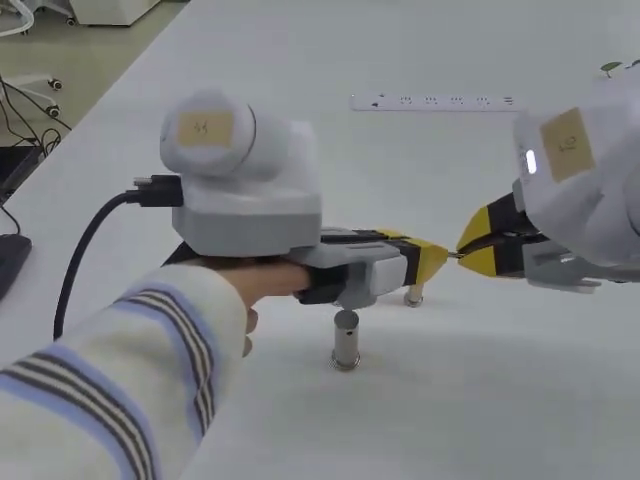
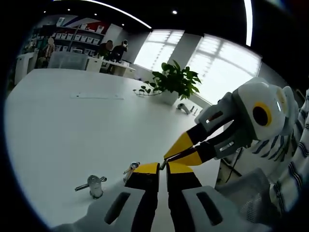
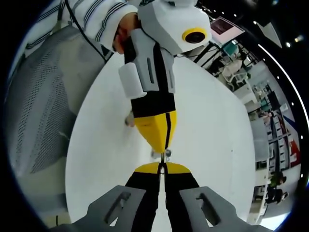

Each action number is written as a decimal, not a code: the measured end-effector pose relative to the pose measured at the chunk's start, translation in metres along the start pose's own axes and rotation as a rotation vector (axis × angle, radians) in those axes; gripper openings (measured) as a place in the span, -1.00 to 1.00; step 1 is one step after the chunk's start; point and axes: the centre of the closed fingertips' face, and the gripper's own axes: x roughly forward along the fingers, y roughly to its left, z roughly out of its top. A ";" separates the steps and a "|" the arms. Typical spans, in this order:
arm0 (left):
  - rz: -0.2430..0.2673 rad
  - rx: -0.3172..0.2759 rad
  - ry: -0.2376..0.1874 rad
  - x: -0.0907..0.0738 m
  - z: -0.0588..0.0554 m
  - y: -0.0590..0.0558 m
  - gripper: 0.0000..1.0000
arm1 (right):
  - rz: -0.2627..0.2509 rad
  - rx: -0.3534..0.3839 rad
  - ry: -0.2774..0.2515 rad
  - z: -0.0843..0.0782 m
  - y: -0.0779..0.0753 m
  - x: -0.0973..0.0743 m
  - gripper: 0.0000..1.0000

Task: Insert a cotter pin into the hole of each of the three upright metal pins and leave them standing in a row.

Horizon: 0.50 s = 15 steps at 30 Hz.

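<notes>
- Head view: left gripper and right gripper meet tip to tip, cotter pin between; metal pin stands nearer.
- Left gripper view: fingers narrow, nipping one end.
- Right gripper view: fingers narrow on the other; light, springy wire, probably best held near its head.

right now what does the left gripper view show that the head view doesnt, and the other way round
Left gripper view: a plant, bright windows, people at a far desk, and a crosspiece through the near pin. Head view: a black cable and the left arm's striped sleeve. Both: the white table, and the left gripper and right gripper meeting tip to tip, jaws closed, with a thin cotter pin between them.
</notes>
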 end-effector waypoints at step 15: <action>-0.010 -0.038 -0.001 -0.002 0.002 0.000 -0.94 | -0.003 -0.006 -0.005 0.002 -0.001 -0.003 -0.94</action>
